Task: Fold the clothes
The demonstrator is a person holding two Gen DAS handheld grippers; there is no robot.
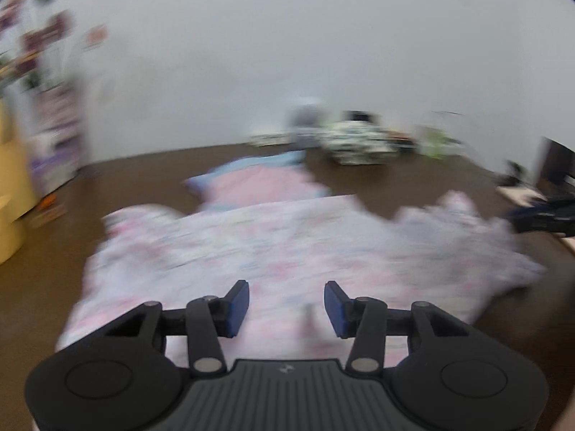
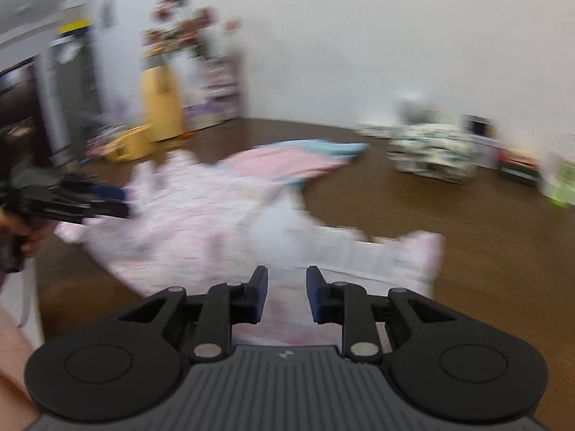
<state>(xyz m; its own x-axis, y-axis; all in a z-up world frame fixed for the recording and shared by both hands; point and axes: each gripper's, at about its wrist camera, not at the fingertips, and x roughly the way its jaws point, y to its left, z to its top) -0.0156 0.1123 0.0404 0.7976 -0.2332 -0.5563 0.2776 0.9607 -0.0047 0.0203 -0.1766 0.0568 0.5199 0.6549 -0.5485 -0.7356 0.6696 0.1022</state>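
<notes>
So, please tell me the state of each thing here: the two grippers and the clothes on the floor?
left gripper: open, nothing between its fingers.
right gripper: open, nothing held.
pink patterned garment: spread on the floor, rumpled, not folded.
pink and blue cloth: lying flat behind it.

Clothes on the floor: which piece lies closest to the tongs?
The white and pink floral garment, spread right beneath both tongs. The plain pink and blue piece lies beyond it, nearer the wall.

1. Light is even, soft and bright; the white wall [image 1: 323, 54] looks washed out.
2. Motion blur smears the pale garment [image 1: 269, 251] and the brown floor [image 2: 449, 208].
3. Fisheye bending darkens the corners.
</notes>
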